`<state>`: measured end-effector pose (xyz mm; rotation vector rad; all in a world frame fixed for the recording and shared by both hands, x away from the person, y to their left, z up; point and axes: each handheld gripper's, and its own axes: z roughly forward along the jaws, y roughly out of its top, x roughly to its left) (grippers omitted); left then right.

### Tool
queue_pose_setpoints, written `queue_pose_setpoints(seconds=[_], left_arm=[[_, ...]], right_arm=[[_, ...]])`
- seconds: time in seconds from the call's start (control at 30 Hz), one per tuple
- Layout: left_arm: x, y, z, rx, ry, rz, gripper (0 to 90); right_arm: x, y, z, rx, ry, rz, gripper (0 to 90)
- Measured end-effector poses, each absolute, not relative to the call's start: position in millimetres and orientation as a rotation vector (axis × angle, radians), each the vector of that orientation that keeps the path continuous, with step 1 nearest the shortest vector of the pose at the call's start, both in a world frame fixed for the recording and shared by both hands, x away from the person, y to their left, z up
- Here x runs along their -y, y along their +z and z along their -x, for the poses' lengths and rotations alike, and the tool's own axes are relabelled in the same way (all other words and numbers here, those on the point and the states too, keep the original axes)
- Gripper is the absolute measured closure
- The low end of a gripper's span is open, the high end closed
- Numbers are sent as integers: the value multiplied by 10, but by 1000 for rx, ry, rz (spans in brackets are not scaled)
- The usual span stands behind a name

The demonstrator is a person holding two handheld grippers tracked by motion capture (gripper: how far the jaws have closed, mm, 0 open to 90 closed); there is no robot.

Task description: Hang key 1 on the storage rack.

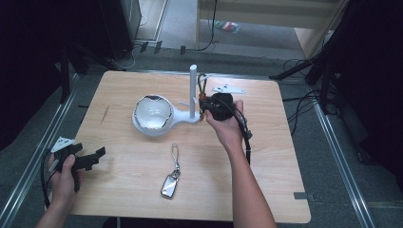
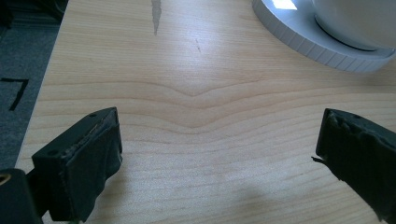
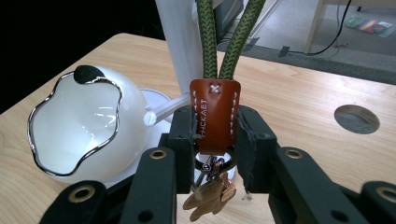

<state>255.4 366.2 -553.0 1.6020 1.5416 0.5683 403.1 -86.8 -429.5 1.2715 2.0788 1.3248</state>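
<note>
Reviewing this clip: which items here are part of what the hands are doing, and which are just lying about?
In use: right gripper clamped on the leather-tabbed cord keychain, beside the white post stand with its bowl.

Lying about: car key fob; left gripper, open, on the table.

Setting: a lab or recording studio. Evidence: lone wooden bench (image 1: 142,175) stood on grey carpet (image 1: 332,190), metal floor rails (image 1: 340,161), loose cables (image 1: 304,102), dark stands (image 1: 64,71) around it.

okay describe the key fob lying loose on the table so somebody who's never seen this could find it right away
Start at the wooden table and find the white bowl on its stand. The key fob lies flat nearer the person, a small silver-edged fob with a thin strap pointing toward the bowl. Unlike the green-corded keychain in the right gripper, nothing holds it.
</note>
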Motion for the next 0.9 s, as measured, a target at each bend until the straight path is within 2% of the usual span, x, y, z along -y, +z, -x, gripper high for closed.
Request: queue_pose_setpoints(seconds=[0.53,0.73,0.9], left_arm=[[-3661,-5530,-2555,-1542,568,-1604,7],[-3661,-5530,-2555,-1541,568,-1604,7],[-3662,-5531,-2555,-1541,568,-1604,6]], right_arm=[[856,-4386,-4051,-2110,1322,-1257,697],[846,-4419,-4046,-2109,1298,-1245,620],[864,-4406,-4017,-2086,1301,-1238,597]])
